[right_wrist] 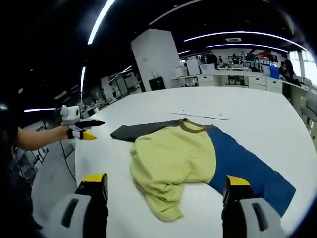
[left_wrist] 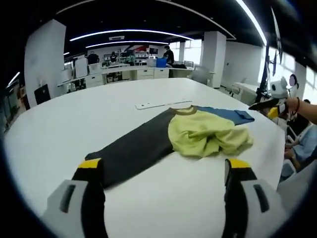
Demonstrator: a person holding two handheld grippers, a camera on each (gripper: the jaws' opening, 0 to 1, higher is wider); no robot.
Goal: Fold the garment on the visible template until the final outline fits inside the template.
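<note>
White table (left_wrist: 74, 124), crumpled garment (left_wrist: 208, 133) (open-plan office), both claws apart, empty

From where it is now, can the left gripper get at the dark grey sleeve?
Probably yes. The left gripper is open, and the dark grey sleeve lies flat on the white table just ahead of its jaws, its end right by one yellow-tipped jaw. Nothing lies between them.

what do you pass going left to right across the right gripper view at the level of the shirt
The other hand-held gripper held out by a person's arm → dark grey sleeve → yellow-green body of the shirt → blue sleeve, all on the white table.
</note>
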